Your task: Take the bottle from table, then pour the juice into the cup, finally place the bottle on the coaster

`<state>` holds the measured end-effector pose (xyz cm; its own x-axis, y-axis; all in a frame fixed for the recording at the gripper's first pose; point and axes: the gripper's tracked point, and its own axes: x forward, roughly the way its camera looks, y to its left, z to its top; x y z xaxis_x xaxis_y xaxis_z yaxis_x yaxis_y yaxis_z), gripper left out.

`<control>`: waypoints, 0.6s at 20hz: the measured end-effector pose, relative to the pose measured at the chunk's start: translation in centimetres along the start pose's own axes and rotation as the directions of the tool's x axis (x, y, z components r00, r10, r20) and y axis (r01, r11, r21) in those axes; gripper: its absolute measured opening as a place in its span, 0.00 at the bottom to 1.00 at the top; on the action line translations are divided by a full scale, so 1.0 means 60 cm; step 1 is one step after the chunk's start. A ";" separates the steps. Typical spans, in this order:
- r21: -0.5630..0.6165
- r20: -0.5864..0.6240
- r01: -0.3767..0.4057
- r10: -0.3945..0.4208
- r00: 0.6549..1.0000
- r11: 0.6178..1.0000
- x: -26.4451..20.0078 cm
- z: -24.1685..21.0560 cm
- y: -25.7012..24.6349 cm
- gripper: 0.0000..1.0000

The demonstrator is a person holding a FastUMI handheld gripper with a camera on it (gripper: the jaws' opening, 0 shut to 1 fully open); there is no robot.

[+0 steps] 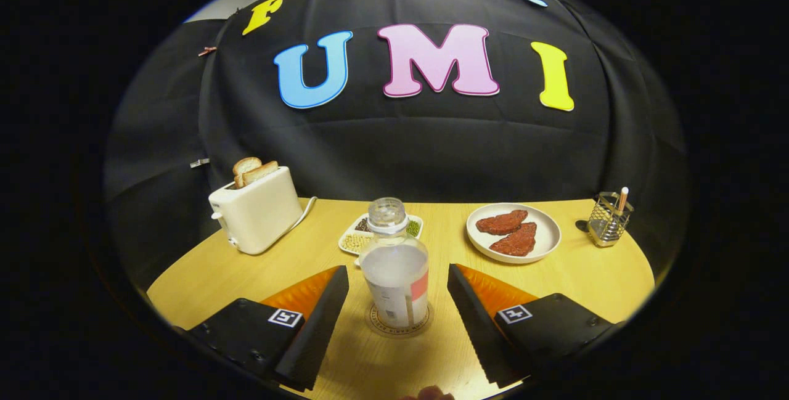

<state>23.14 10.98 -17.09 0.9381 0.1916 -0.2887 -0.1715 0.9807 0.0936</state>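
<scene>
Bottle stands upright on the coaster, between your gripper's wide-open fingers, touching neither. Looks like thin clear plastic, light, slick: squeeze the labelled mid-body gently, below the cap.

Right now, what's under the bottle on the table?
The bottle stands upright on a round coaster; its printed rim shows around the base, its middle is covered. The open gripper has a finger on either side, not touching.
</scene>
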 end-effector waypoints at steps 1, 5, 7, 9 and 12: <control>-0.021 -0.002 0.011 -0.011 1.000 1.000 -0.019 0.010 -0.005 0.99; -0.073 0.003 0.068 -0.068 0.998 0.995 -0.120 0.069 -0.026 0.99; -0.089 0.063 0.100 -0.095 0.993 0.991 -0.178 0.121 -0.035 0.98; -0.127 0.123 0.143 -0.127 0.984 0.982 -0.232 0.168 -0.042 0.97; -0.148 0.227 0.232 -0.195 0.954 0.962 -0.316 0.232 -0.062 0.97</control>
<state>10.21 3.15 1.28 0.9968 -0.0174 -0.0779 0.0081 0.9930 -0.1175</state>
